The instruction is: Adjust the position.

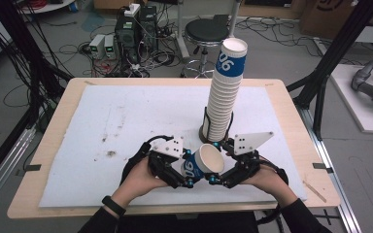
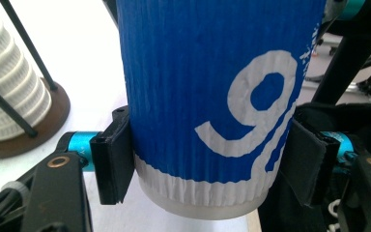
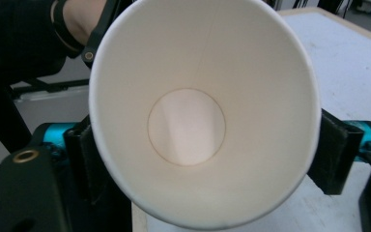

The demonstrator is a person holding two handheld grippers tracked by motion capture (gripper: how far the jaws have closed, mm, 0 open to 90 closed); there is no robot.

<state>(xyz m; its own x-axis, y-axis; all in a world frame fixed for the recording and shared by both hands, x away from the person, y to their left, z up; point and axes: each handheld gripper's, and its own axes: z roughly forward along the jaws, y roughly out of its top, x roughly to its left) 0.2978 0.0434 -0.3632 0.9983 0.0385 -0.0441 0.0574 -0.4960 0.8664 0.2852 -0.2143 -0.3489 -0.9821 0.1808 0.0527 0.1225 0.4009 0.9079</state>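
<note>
A blue-and-white ribbed paper cup [image 1: 204, 162] lies on its side in the air between both grippers, mouth toward the right. My left gripper [image 1: 188, 169] is shut on its lower part: in the left gripper view both pads [image 2: 113, 162] press the cup [image 2: 198, 87] just above its white base. My right gripper [image 1: 217, 162] stands around the cup's rim. In the right gripper view I look straight into the empty white cup [image 3: 198, 125], the jaws stand close on either side of the rim, and the right pad [image 3: 335, 154] does not visibly press it.
A tall stack of the same cups [image 1: 226, 92] stands in a wire holder on a round brown base [image 2: 38, 130] just behind the hands. A white mat [image 1: 126, 121] covers the wooden table. Behind the table are a black stool [image 1: 206, 31] and floor cables.
</note>
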